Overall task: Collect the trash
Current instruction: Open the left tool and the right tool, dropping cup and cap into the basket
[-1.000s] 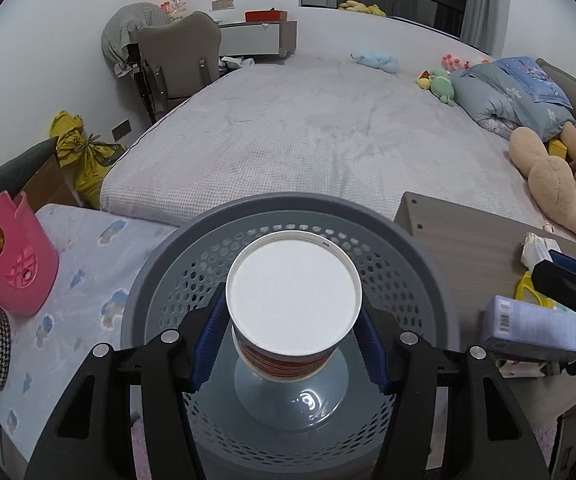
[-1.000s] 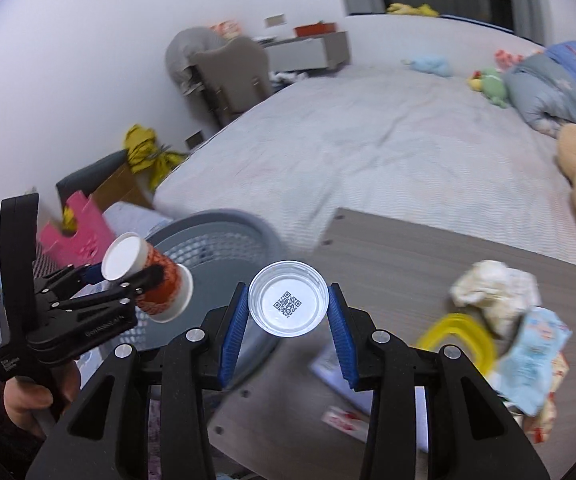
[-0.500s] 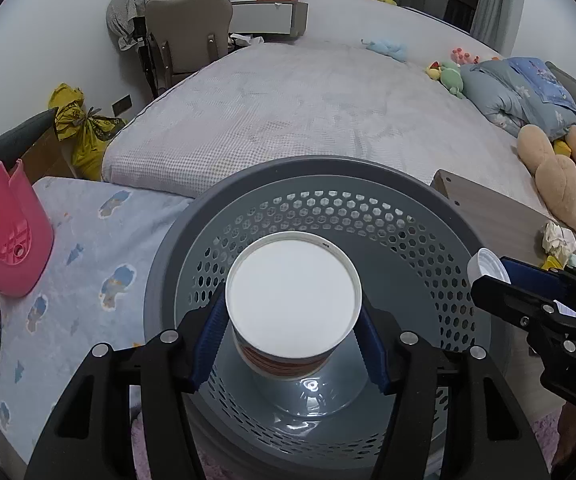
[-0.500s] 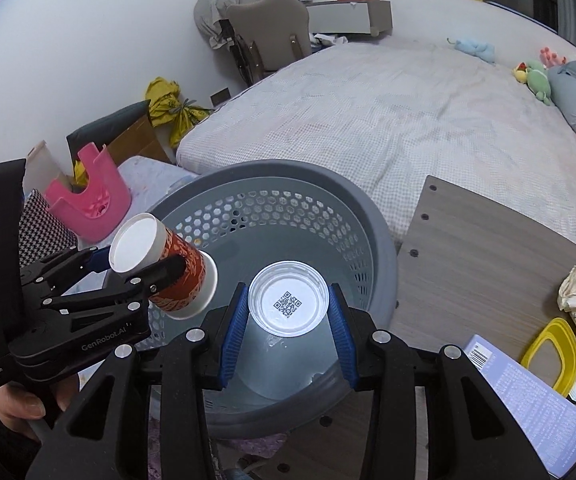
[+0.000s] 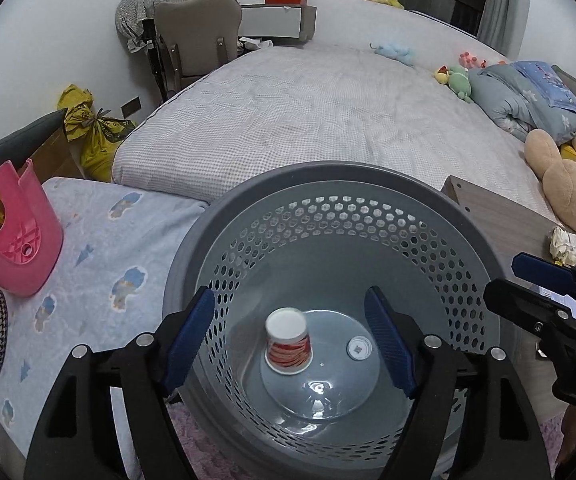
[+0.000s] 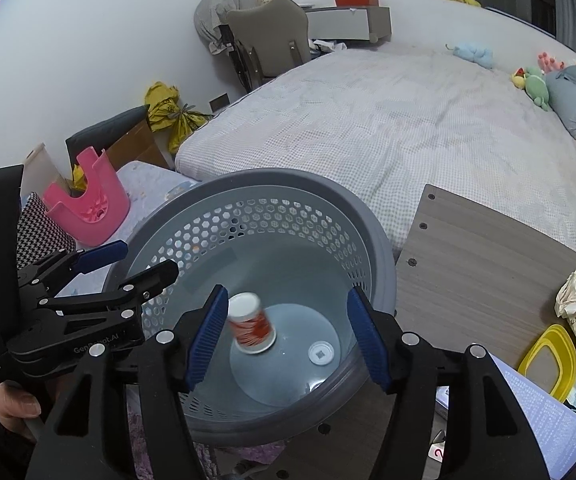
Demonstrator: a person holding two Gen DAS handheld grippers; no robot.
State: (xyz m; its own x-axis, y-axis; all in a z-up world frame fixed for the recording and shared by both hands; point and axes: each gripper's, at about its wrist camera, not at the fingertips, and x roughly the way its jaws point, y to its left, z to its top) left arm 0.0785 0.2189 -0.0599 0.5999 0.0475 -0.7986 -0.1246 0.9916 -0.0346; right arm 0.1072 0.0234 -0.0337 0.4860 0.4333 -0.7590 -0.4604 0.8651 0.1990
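1. Red cup (image 5: 288, 340) sits upside down on the bin (image 5: 327, 184) floor, lower centre; clear cup (image 5: 359, 348) just right of it, apart.
2. Your left gripper (image 5: 289, 338) & right gripper (image 6: 286, 334) hang over the bin, jaws just spread, both empty.
3. Table (image 6: 487, 264) w/ more trash at right.

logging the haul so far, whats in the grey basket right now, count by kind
red-patterned paper cup: 1
clear plastic cup with a QR code on its base: 1
total in the grey basket: 2
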